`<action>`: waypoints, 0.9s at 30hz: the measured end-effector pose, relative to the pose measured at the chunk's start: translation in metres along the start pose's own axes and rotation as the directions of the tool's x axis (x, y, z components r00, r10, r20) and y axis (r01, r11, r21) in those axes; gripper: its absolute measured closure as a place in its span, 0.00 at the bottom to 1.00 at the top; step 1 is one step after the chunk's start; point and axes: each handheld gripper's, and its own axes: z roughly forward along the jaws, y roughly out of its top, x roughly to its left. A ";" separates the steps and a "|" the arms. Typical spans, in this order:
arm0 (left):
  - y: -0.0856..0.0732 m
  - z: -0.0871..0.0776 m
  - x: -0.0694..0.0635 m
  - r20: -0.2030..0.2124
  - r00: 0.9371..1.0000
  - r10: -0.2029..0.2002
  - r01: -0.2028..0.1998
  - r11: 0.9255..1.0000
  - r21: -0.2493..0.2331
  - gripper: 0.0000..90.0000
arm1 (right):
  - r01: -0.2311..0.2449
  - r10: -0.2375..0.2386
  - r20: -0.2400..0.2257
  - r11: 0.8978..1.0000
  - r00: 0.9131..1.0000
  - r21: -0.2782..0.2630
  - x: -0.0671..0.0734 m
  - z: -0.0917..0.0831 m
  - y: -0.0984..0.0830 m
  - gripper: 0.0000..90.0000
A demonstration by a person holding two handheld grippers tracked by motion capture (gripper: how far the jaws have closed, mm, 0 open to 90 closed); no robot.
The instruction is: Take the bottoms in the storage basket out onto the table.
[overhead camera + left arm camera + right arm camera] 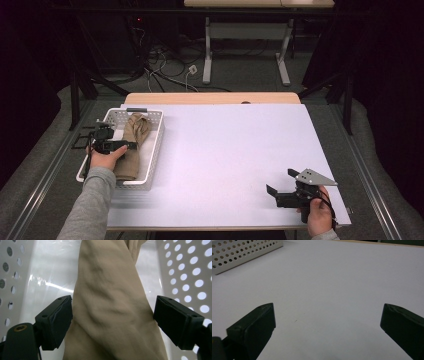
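Observation:
A beige cloth (129, 162) lies lengthwise in a white perforated basket (158, 142) at the table's left. My left gripper (133, 145) reaches into the basket from the left, over the cloth's middle. In the left gripper view the cloth (110, 290) fills the gap between the two pads of my left gripper (112, 312); its edges meet them without looking squeezed, and the jaws stand wide. My right gripper (281, 181) rests near the table's front right corner, open, with only bare white surface between the jaws of my right gripper (327, 317).
The white table sheet (225, 150) spreads between the basket and my right hand. The basket's holed wall (190, 272) rises close on both sides of the left gripper, and the basket's corner (244, 252) shows far off. Another desk's legs and floor cables (170, 65) lie beyond the table.

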 end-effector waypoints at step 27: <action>0.000 0.012 0.002 -0.010 1.000 0.014 -0.013 0.997 0.076 0.27 | 0.000 0.000 -0.002 1.000 1.000 0.003 -0.001 0.000 0.000 0.00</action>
